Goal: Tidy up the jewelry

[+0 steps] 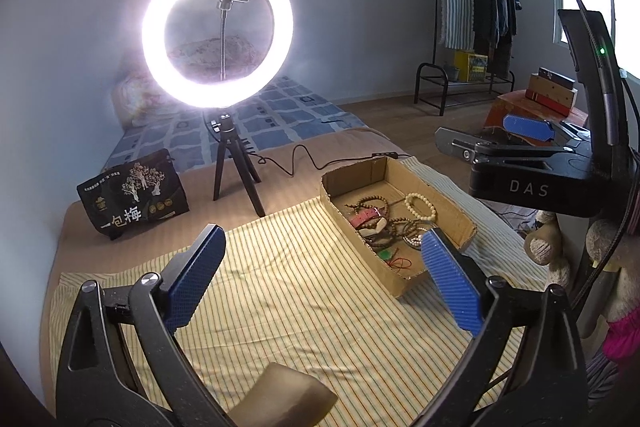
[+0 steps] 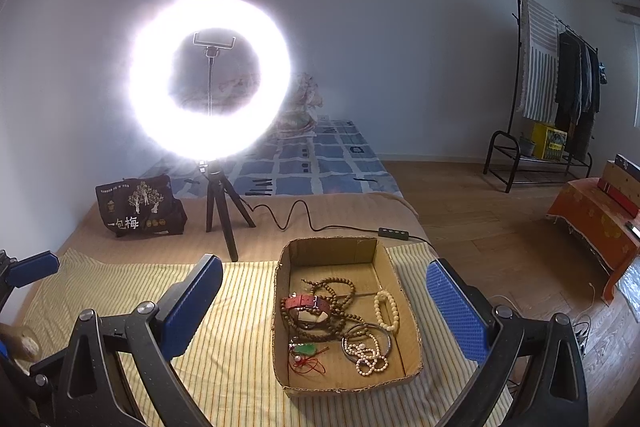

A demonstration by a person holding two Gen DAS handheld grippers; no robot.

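Note:
A shallow cardboard box [image 2: 404, 301] sits on a yellow striped cloth [image 2: 236, 355]. In it lie brown wooden bead strings [image 2: 340, 295], a red watch strap [image 2: 306, 303], a cream bead bracelet [image 2: 386, 309], a pearl strand [image 2: 370, 357], a metal bangle [image 2: 386, 337] and a green pendant on red cord [image 2: 306, 350]. My right gripper [image 2: 324, 291] is open and empty, held above the box. My left gripper [image 1: 322, 255] is open and empty, over the cloth to the left of the box [image 1: 444, 199]. The right gripper [image 1: 496, 135] shows at the right edge of the left wrist view.
A lit ring light on a small tripod [image 2: 222, 215] stands behind the cloth, its cable and switch [image 2: 394, 233] trailing toward the box. A black snack bag [image 2: 140, 211] stands at the back left. A clothes rack [image 2: 560, 99] and an orange-covered stand [image 2: 596, 223] are at the right.

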